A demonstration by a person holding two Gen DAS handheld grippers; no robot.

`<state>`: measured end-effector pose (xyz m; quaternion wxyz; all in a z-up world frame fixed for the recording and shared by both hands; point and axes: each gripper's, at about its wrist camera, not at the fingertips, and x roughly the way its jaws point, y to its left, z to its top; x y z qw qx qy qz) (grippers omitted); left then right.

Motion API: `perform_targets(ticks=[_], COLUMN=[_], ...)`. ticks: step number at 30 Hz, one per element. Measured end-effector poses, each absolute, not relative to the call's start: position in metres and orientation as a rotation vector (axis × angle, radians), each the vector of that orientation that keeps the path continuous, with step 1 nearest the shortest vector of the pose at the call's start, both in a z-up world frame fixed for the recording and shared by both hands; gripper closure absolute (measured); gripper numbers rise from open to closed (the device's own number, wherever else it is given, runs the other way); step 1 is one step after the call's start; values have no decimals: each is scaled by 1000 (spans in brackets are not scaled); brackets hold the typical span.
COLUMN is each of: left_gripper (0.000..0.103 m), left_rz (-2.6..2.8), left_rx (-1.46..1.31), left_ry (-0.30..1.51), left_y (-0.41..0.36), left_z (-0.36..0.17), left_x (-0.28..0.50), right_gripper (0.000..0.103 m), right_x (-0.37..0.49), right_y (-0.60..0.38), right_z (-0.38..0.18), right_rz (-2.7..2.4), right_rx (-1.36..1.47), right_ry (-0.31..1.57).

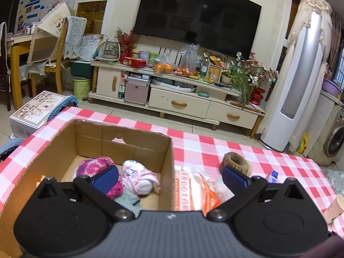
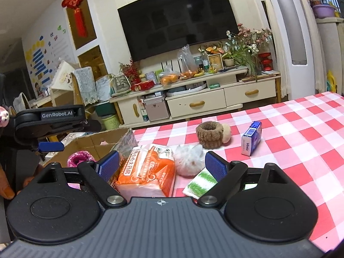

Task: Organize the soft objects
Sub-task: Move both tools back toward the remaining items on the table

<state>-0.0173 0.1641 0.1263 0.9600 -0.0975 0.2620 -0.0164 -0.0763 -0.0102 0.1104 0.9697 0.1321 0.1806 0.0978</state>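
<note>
1. A red-and-white checked tablecloth point(image 2: 301, 133) covered the table, running from the near edge to the far side, where the tiled floor point(image 1: 129, 109) began.
2. A cardboard box point(image 1: 165, 150) stood open on the cloth at the left. Inside lay a pink knitted bundle point(image 1: 96, 165), a white-and-pink cloth bundle point(image 1: 139, 178) just beside it, and a grey striped piece point(image 1: 129, 202) nearer the camera.
3. Just right of the box wall lay an orange tissue pack point(image 2: 148, 169), with a white fluffy ball point(image 2: 189, 161) touching its right side and a green-and-white striped cloth point(image 2: 202, 182) nearer.
4. Farther back sat a brown knitted cuff point(image 2: 211, 135), and well to its right a small blue tissue packet point(image 2: 251, 138).
5. A paper cup point(image 1: 334, 208) stood near the table's right edge.
6. The left gripper point(image 1: 169, 180) hung above the box's right wall, jaws spread wide, holding nothing.
7. The right gripper point(image 2: 162, 165) hovered over the tissue pack and fluffy ball, jaws also wide apart and empty.
8. Beyond the table a dark television point(image 2: 178, 21) hung above a cream cabinet point(image 2: 215, 99) crowded with fruit bags, flowers and boxes; a tall white air conditioner point(image 1: 298, 81) stood at its right, and a wooden chair point(image 1: 51, 53) at the left.
</note>
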Motion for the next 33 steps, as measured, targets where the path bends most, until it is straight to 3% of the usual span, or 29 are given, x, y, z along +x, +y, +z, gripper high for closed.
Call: perform_targets(ticks=[33], left_gripper=[1], left_rz=[-144], left_rx=[-43], left_ry=[574], left_y=[98], left_z=[111], left_x=[-28], right_gripper=[0], right_x=[-91], right_y=[-81], right_z=[89], right_rz=[2], right_rx=[272], right_ry=[389])
